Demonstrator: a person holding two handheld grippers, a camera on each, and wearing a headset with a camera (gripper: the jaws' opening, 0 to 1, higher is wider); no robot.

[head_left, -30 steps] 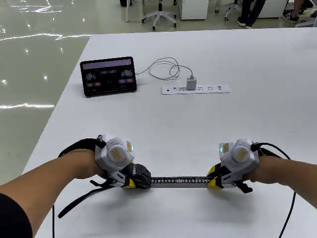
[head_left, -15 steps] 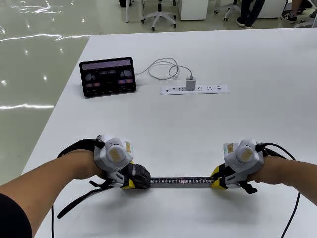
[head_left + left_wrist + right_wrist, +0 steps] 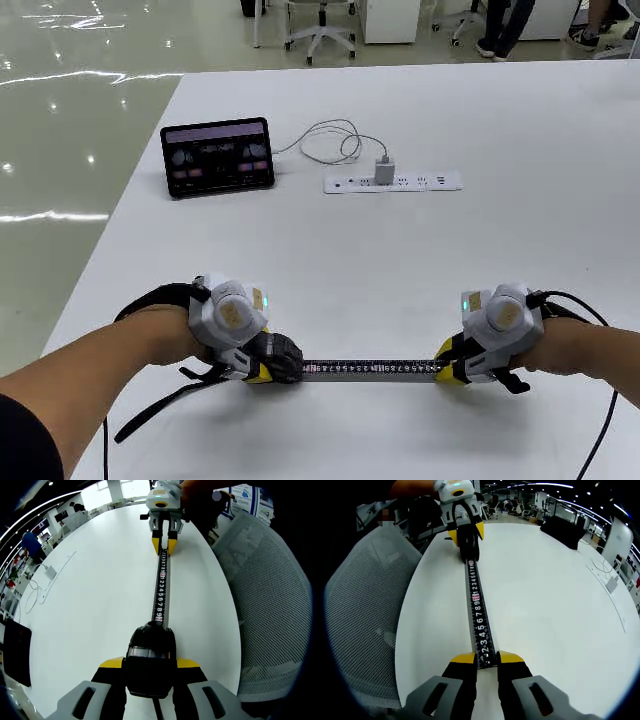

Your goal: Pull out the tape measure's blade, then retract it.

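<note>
Table: white and wide. It carries everything named here, and the work sits low on it, close to its near edge.
Floor: glossy, beyond the table's left edge, which runs just outside the left forearm.
Mesh chair: grey net back, right against the near table edge. In both gripper views it stands alongside the blade's line.
Tablet: propped up with its screen lit, at the far left, well apart from the grippers.
Power strip: white, flat on the table to the right of the tablet, with a charger plugged in.
Cable: thin loops between the charger and the tablet.
Open room: bare table lies between the blade and the tablet and strip, and more out to the right. Nothing lies across the blade's line.
Left gripper: jaws closed around the tape measure case, yellow tips on either side of it.
Right gripper: jaws nearly together, pinching the free end of the blade between the yellow tips.
Tape measure case: black, low on the table in the left gripper's jaws, mouth facing the right gripper.
Blade: drawn out straight between the two grippers, numbers up, flat along the table parallel to the near edge.
</note>
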